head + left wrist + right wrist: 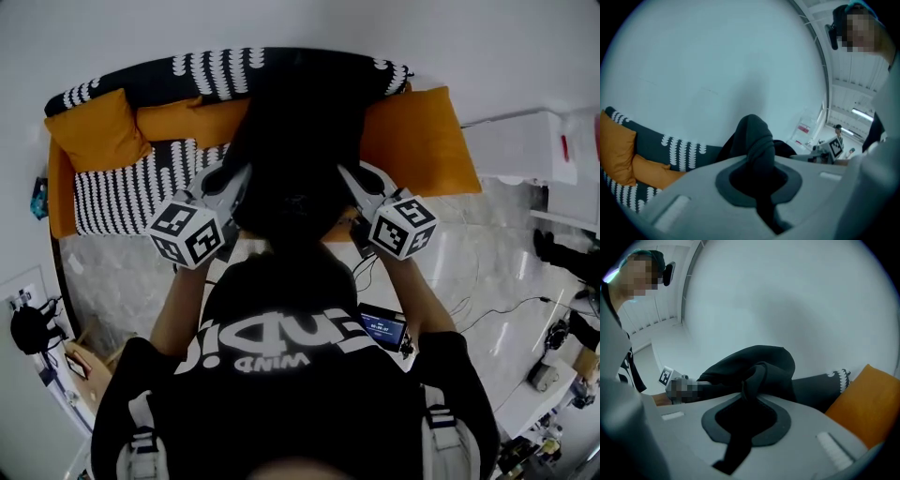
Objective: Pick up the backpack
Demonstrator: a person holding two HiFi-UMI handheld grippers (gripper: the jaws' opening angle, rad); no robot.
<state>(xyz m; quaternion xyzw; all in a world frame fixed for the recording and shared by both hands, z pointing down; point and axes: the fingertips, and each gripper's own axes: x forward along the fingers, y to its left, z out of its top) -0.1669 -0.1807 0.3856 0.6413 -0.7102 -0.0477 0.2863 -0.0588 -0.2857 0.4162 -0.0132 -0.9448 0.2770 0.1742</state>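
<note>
The left gripper [234, 180] is squeezed shut on a fold of the black backpack [291, 150], which is held up over the striped sofa [122, 202]. The right gripper [350, 178] is squeezed shut on its other side. The upside-down white letters on the shirt [281, 347] cannot be read.

Both arms were stretched forward, the left gripper [232, 180] and the right gripper [352, 178] held side by side, each clamped on the backpack [286, 141].

A lab's mock living-room corner: patterned sofa [131, 202], orange cushions [417, 141], cables [506, 307] across glossy floor [487, 267]
</note>
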